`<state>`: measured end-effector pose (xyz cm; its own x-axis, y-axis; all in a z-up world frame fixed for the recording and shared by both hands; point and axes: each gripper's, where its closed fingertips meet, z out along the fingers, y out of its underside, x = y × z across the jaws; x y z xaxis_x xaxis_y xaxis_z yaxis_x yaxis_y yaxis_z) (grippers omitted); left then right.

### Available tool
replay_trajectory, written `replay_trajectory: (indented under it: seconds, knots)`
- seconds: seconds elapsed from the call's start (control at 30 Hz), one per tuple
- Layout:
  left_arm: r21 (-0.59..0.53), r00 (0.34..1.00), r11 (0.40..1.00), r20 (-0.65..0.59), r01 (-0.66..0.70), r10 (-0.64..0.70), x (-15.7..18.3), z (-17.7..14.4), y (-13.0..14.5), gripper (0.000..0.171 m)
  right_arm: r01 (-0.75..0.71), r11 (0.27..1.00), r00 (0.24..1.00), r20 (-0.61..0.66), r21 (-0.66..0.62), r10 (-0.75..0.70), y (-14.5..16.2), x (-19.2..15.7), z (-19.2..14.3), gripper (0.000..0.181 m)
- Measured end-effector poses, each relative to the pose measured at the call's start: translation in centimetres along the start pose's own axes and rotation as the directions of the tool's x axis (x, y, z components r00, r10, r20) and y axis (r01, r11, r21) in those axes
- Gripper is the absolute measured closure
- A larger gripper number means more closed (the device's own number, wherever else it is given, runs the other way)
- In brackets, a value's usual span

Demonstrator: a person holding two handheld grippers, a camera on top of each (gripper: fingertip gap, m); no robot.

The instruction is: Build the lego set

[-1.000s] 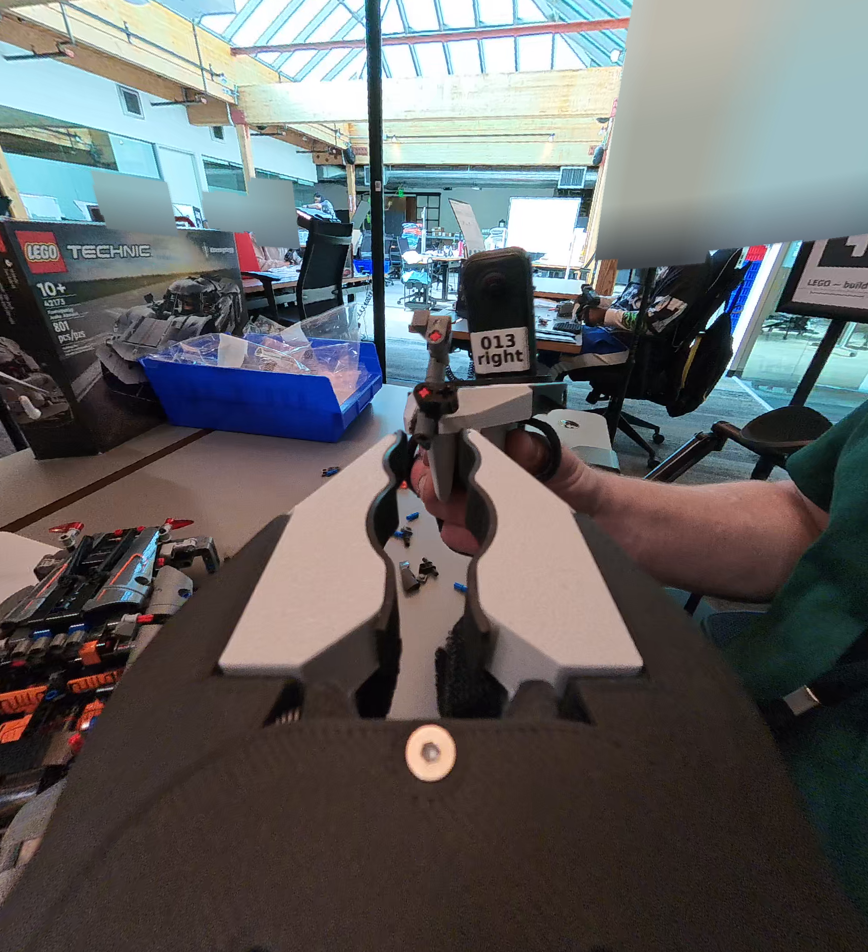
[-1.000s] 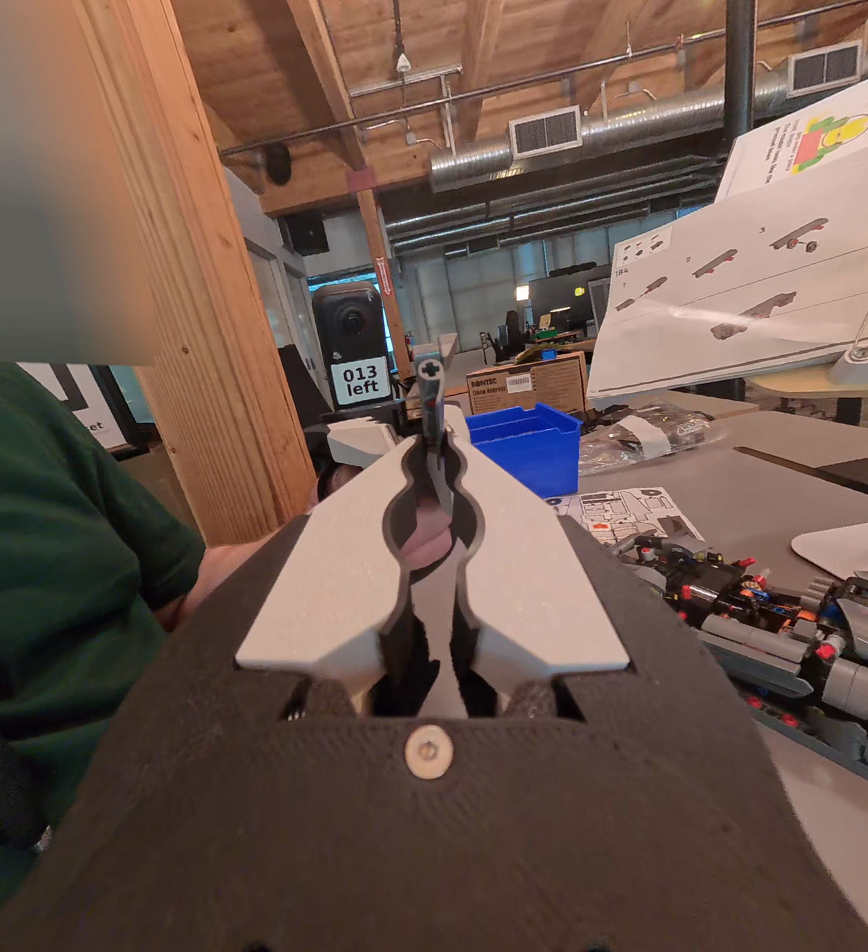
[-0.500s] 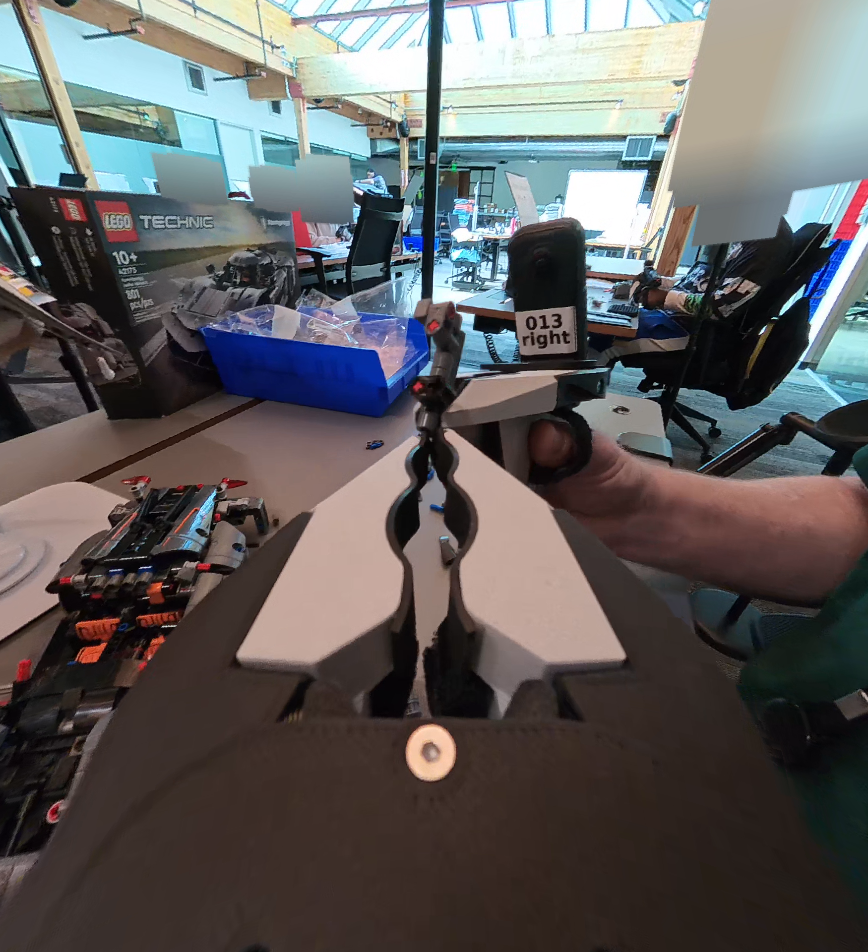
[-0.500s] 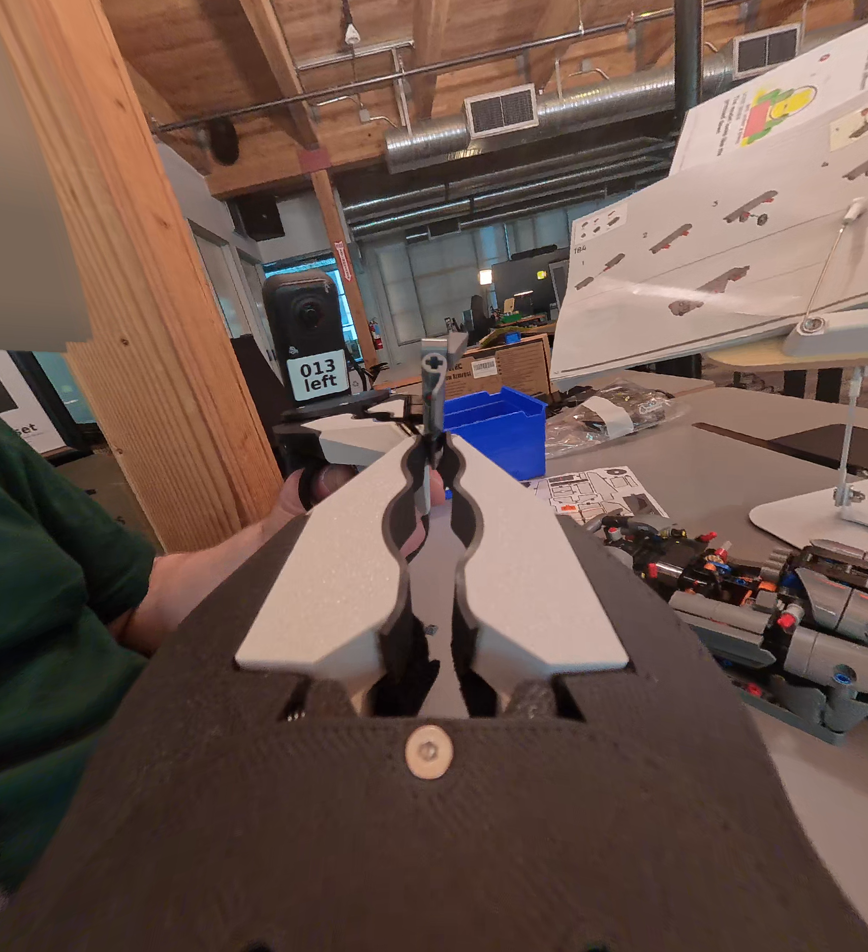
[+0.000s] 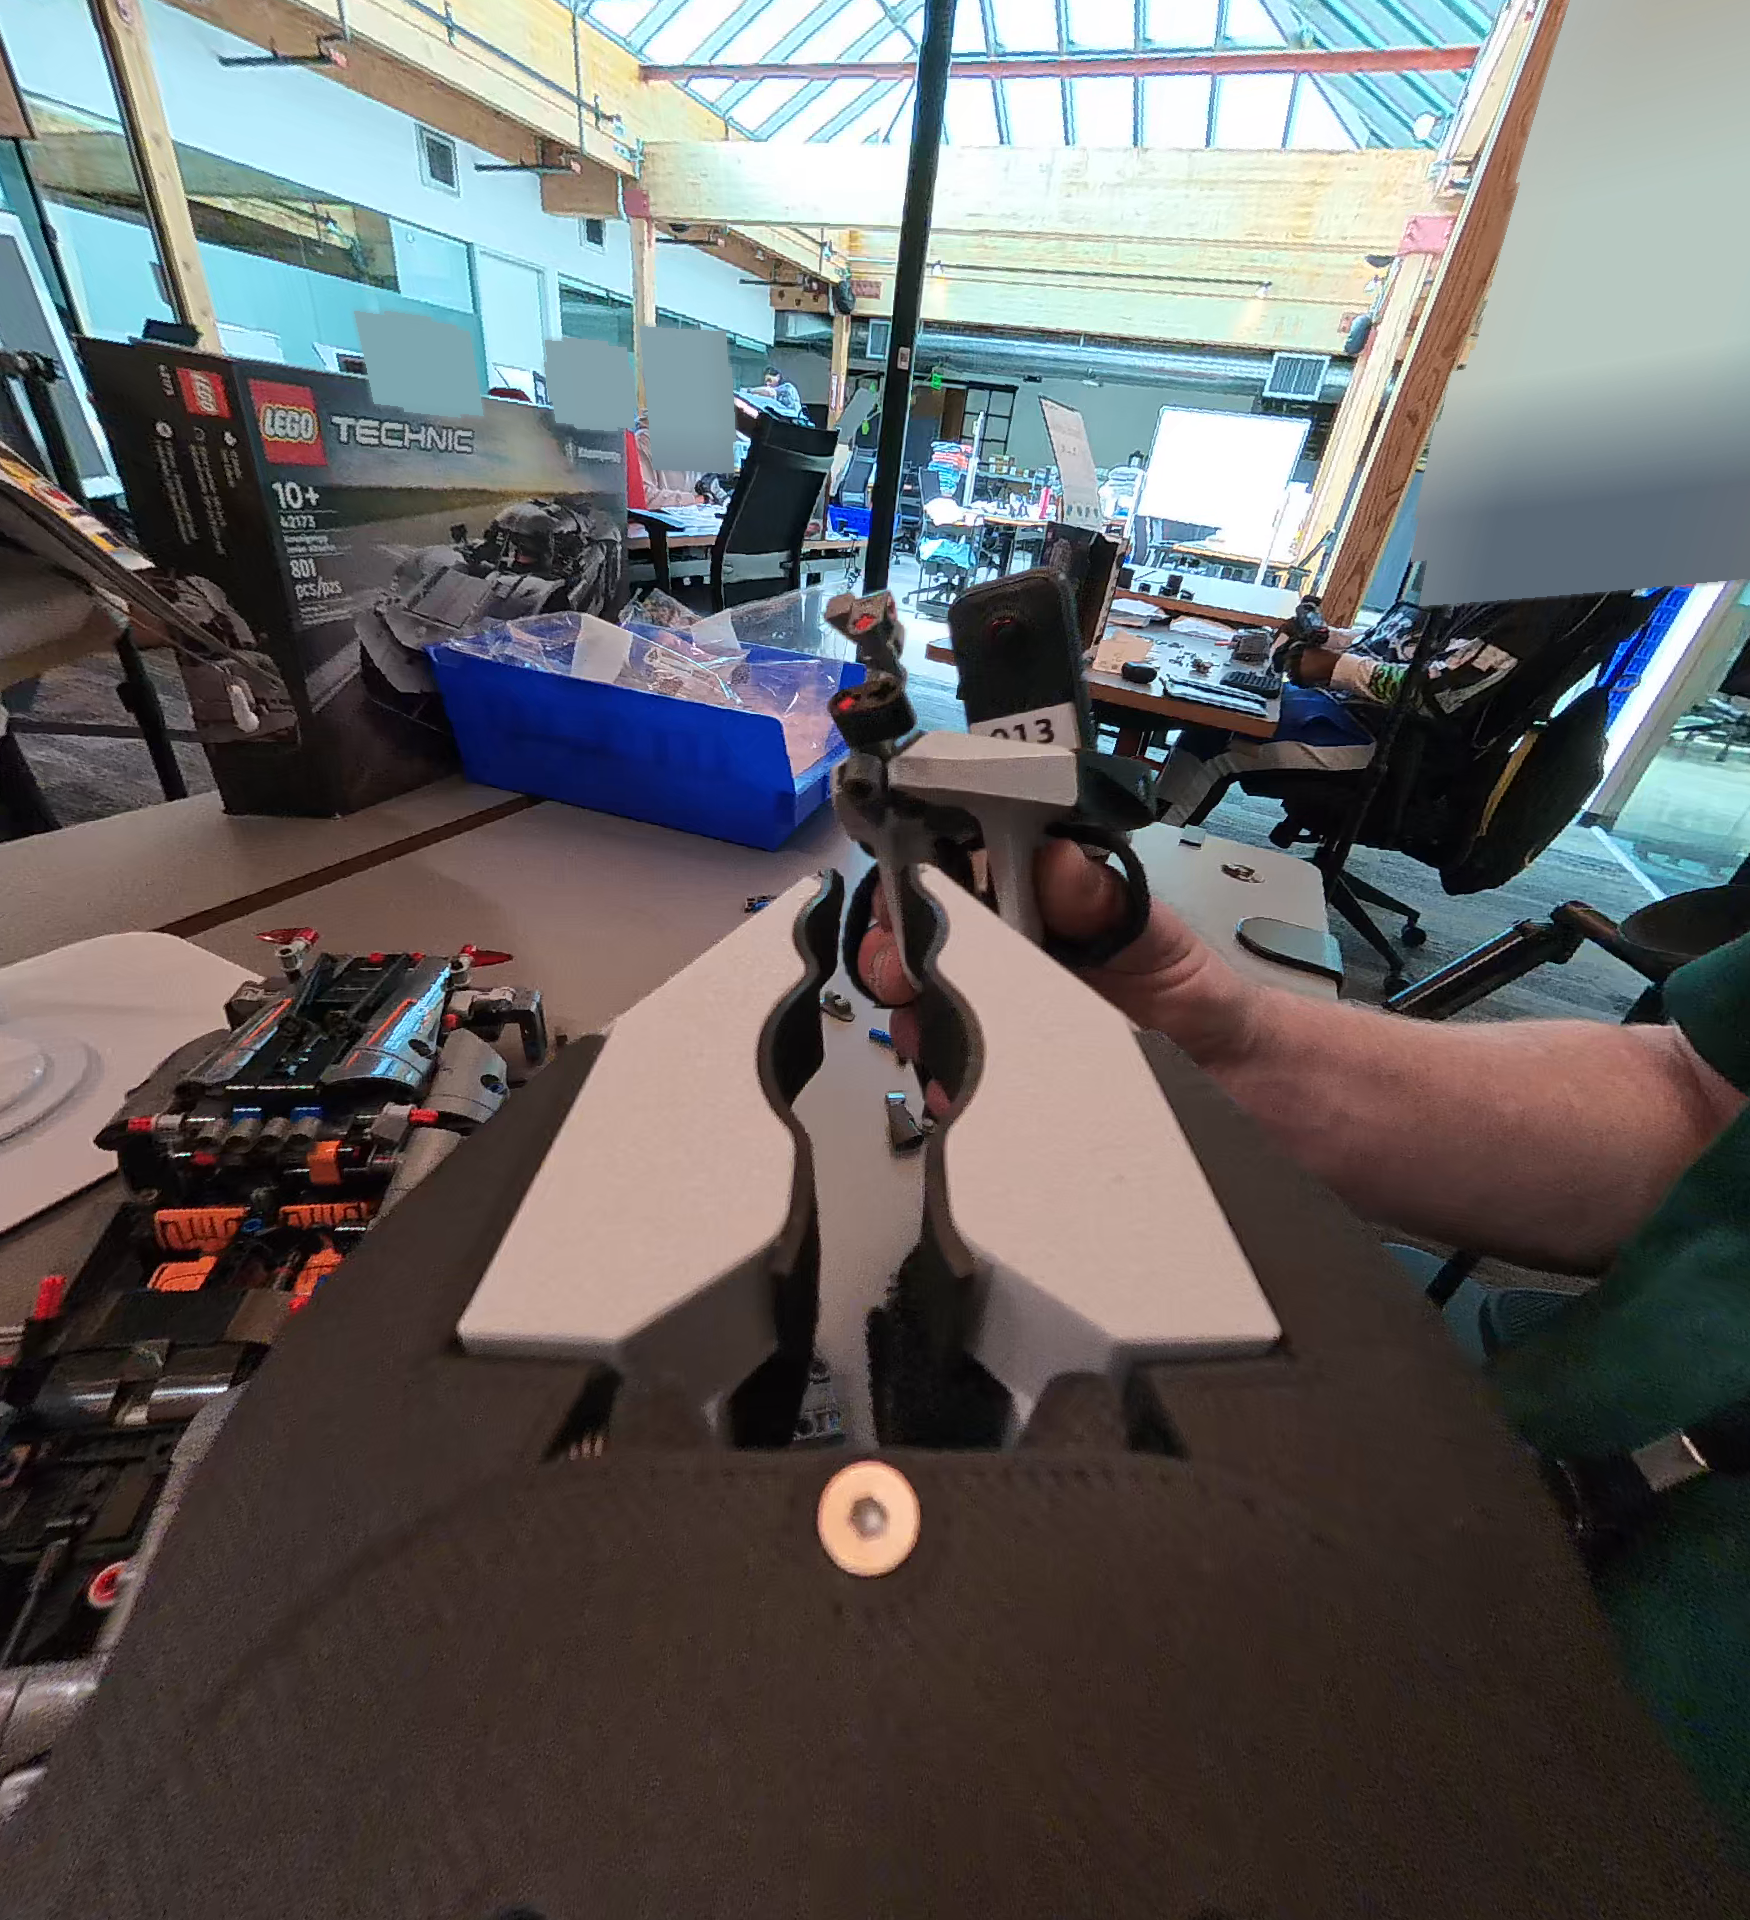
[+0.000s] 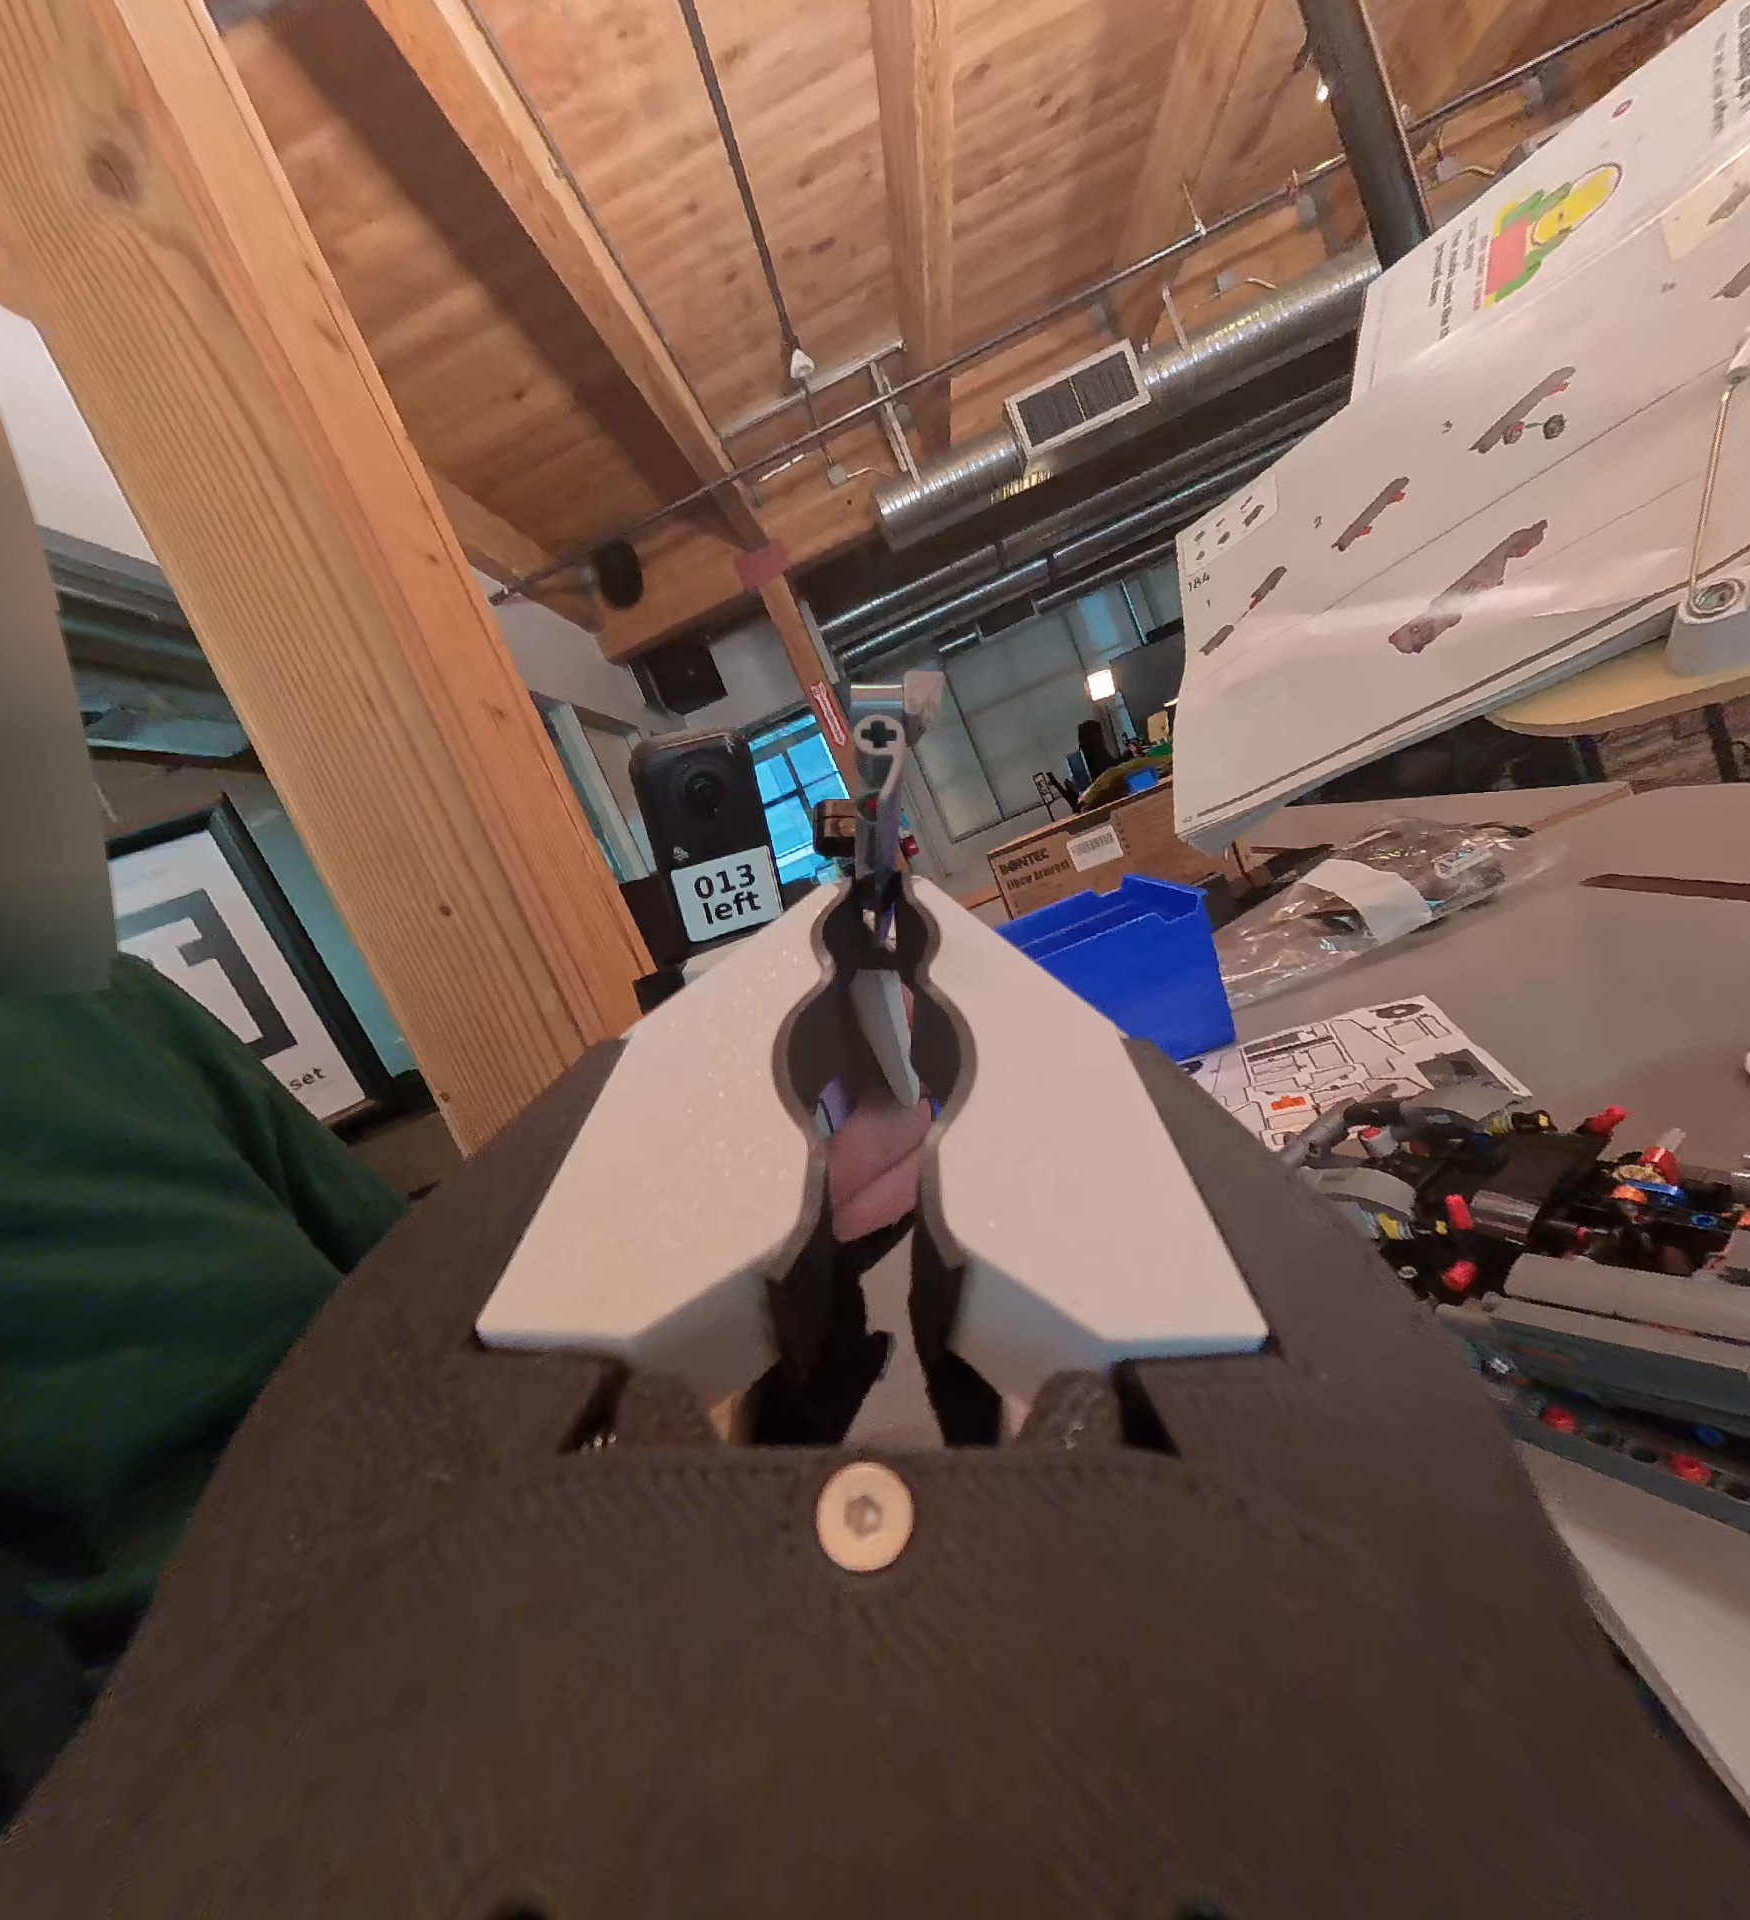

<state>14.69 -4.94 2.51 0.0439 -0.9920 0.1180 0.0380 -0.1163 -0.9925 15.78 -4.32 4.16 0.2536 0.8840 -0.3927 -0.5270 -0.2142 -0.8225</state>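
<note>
Left hand-held gripper (image 5: 863,914): being kept clenched on the grey lego piece (image 5: 876,790), raised above the desk (image 5: 580,894).
Model car (image 5: 299,1101): being left lying on the desk, lower left.
Right hand-held gripper (image 6: 876,914): being kept clenched on the same piece, beside the blue bin (image 6: 1131,961).

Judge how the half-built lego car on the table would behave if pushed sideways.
The half-built lego car looks blocky and stiff, so probably slides whole across the table. Its protruding red tips might snap off if caught.
</note>
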Motion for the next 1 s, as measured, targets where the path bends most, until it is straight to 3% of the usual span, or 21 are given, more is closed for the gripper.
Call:
replay_trajectory:
  seconds: [0.3,0.53,0.7,0.87,1.0]
  knots:
    - [0.027,0.999,0.999,0.01,0.047,-0.047,-0.5,0.9,-0.2,0.154,-0.029,0.999,0.999,0.038,-0.031,0.03,1.1,-0.1,0.4,0.178]
    - [0.072,0.992,0.992,-0.07,0.106,-0.101,0.0,0.0,-0.9,0.146,-0.034,0.996,0.998,0.057,-0.08,0.038,2.3,-0.2,0.4,0.178]
    - [0.021,0.992,0.996,-0.085,0.092,-0.09,0.6,0.7,0.2,0.156,0.014,0.985,0.998,0.056,-0.173,-0.005,4.2,-0.7,1.4,0.177]
    - [0.028,0.994,0.996,-0.068,0.086,-0.084,0.3,0.5,0.3,0.157,0.013,0.983,1.0,0.027,-0.185,-0.008,4.4,-0.3,1.6,0.177]
    - [0.067,0.996,0.995,-0.053,0.068,-0.065,0.1,0.0,-0.5,0.157,-0.045,0.977,0.999,0.021,-0.207,0.05,4.7,-0.1,1.5,0.163]
